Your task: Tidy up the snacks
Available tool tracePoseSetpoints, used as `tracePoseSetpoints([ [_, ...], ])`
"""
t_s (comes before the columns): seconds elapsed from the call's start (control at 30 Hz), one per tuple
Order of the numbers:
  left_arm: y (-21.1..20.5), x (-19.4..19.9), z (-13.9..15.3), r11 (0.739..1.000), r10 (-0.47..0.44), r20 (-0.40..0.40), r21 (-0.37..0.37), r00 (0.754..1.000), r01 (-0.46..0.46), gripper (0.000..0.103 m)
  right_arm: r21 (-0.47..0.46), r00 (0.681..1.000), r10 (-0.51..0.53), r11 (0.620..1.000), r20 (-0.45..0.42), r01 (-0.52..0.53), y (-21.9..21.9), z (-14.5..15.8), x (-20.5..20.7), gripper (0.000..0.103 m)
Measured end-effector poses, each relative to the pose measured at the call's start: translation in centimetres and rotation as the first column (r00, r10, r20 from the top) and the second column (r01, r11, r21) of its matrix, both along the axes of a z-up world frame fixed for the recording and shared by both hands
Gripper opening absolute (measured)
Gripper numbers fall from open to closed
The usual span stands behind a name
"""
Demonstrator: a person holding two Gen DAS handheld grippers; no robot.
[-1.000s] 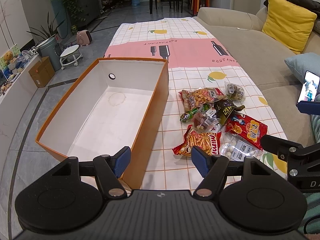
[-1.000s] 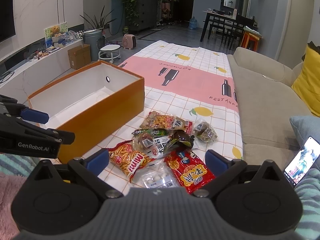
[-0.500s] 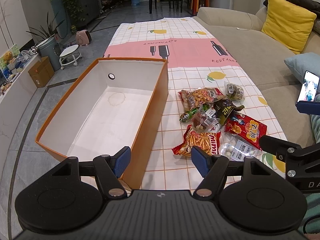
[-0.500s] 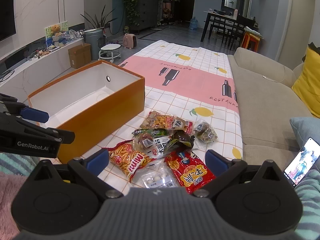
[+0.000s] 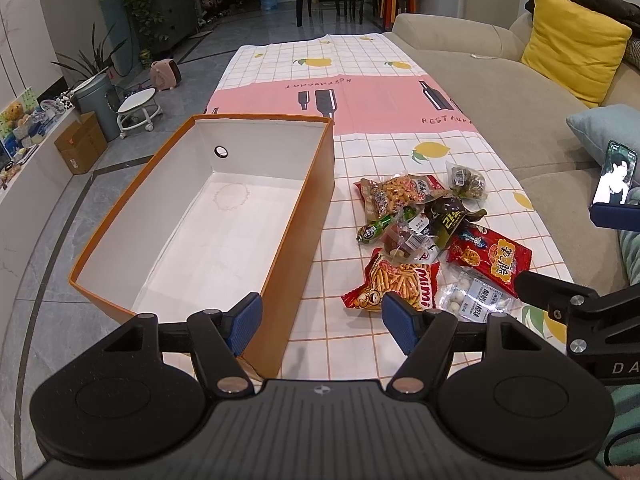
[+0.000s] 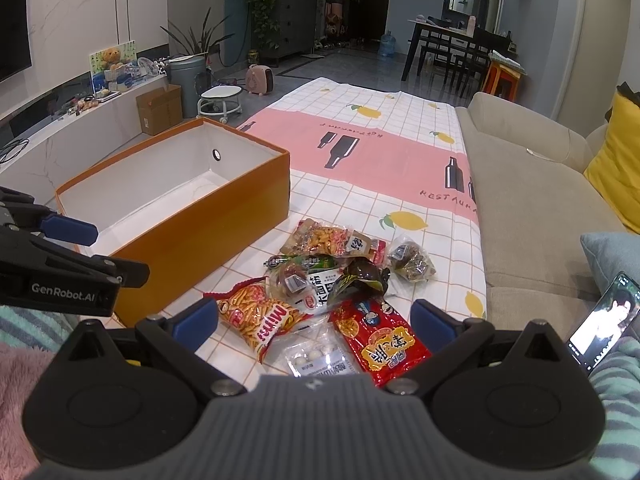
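Both grippers empty, jaws apart: left gripper (image 5: 321, 316), right gripper (image 6: 314, 318). Snack pile (image 6: 320, 292) near table's near-right edge, beside empty orange box (image 5: 312, 216). Risk: overlapping bags, probably two lift together, one drops.

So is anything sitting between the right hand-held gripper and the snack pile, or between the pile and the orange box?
Nothing visible. The right hand-held gripper hangs open above the snack pile, and only bare tablecloth separates the pile from the open, empty orange box.
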State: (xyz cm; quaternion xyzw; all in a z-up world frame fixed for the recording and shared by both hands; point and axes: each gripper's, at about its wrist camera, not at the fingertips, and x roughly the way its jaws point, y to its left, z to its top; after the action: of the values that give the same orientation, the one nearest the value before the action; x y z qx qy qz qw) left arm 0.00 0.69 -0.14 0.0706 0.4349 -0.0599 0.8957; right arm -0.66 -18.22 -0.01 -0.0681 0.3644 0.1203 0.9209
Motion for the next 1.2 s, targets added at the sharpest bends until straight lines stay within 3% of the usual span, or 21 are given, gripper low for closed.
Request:
tracePoseSetpoints([
  [0.77,-0.6,-0.1,0.1,1.000,-0.007,-0.010,-0.012,1.000,0.007,0.080,-0.002,1.000,-0.002,1.000,-0.011,0.002,-0.2,-0.5,0.0,0.099],
  [0.93,-0.5,0.1,0.1,0.999,-0.032,-0.011,-0.042,0.999,0.031,0.078,-0.007,1.000,-0.002,1.000,-0.018,0.002,-0.2,-0.5,0.3,0.099],
  [1.1,-1.0,0.6,0.3,0.990,-0.097,-0.006,-0.103,0.995,0.095,0.067,0.005,0.999,0.013,1.000,-0.039,-0.012,-1.1,-0.7,1.2,0.099],
  [1.2,-1.6,1.2,0.0,0.980,-0.144,-0.025,-0.139,0.989,0.140,0.067,0.010,0.998,-0.006,1.000,-0.056,0.007,-1.9,-1.0,1.9,0.097],
])
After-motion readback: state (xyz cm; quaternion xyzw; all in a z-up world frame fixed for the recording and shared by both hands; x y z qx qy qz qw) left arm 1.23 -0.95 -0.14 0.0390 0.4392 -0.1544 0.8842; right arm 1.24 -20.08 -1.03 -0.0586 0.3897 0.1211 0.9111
